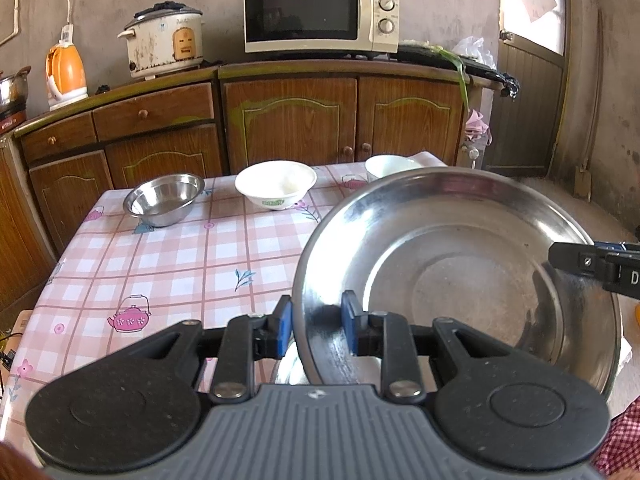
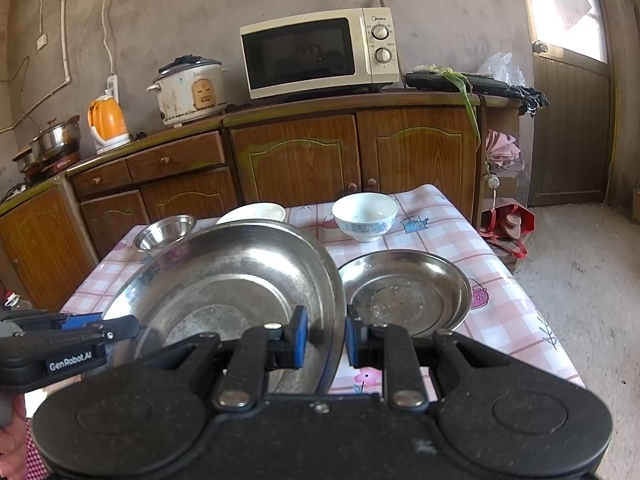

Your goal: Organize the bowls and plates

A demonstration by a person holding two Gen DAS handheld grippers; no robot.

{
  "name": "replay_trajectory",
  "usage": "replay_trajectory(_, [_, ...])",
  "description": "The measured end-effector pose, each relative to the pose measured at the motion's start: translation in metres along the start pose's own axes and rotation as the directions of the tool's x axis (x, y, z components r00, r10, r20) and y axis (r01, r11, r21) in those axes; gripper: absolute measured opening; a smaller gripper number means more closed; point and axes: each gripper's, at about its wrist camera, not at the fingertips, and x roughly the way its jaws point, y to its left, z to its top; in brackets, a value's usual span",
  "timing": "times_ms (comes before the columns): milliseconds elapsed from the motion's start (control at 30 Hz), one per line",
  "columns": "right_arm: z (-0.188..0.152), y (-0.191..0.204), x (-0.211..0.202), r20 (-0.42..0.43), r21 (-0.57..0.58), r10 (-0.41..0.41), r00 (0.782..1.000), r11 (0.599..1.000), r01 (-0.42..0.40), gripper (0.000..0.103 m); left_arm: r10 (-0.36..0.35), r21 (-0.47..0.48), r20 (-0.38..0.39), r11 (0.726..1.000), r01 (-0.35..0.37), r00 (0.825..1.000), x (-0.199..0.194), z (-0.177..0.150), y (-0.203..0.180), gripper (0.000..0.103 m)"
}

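Note:
A large steel plate (image 1: 460, 272) (image 2: 224, 280) hangs tilted over the table, held by both grippers. My left gripper (image 1: 316, 328) is shut on its left rim, blue pads on either side of the edge. My right gripper (image 2: 326, 336) is shut on the opposite rim. Each gripper shows in the other's view, the right gripper (image 1: 560, 260) and the left gripper (image 2: 120, 328). A smaller steel plate (image 2: 404, 292) lies on the table to the right. Along the far edge stand a steel bowl (image 1: 164, 198) (image 2: 164, 234), a white bowl (image 1: 276, 186) (image 2: 256, 212) and a blue-patterned bowl (image 2: 365, 214) (image 1: 390, 166).
The table wears a pink checked cloth (image 1: 180, 264). Behind it runs a wooden cabinet (image 1: 288, 120) bearing a microwave (image 1: 320, 12), a rice cooker (image 1: 164, 40) and an orange kettle (image 1: 66, 72). A door (image 2: 572, 120) and bare floor lie to the right.

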Motion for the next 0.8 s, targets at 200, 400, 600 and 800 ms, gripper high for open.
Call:
replay_trajectory(200, [-0.003,-0.001,0.002,-0.011,0.006,0.0,1.0,1.0,0.0,0.026,0.0,-0.001,-0.013,1.0,0.0,1.0,0.002,-0.004,-0.001,0.027])
replay_trajectory(400, [-0.006,-0.002,0.004,-0.017,0.009,-0.001,1.0,1.0,0.001,0.026,0.0,-0.004,-0.023,1.0,0.0,1.0,0.002,-0.007,-0.003,0.027])
replay_trajectory(600, [-0.007,-0.003,0.007,-0.026,0.014,-0.003,1.0,1.0,0.004,0.026,-0.004,-0.006,-0.033,1.0,0.004,0.999,0.005,-0.009,-0.004,0.027])
replay_trajectory(800, [-0.01,-0.003,0.01,-0.037,0.015,-0.006,0.999,1.0,0.007,0.026,-0.005,-0.006,-0.044,1.0,0.004,0.999,0.007,-0.013,-0.004,0.027])
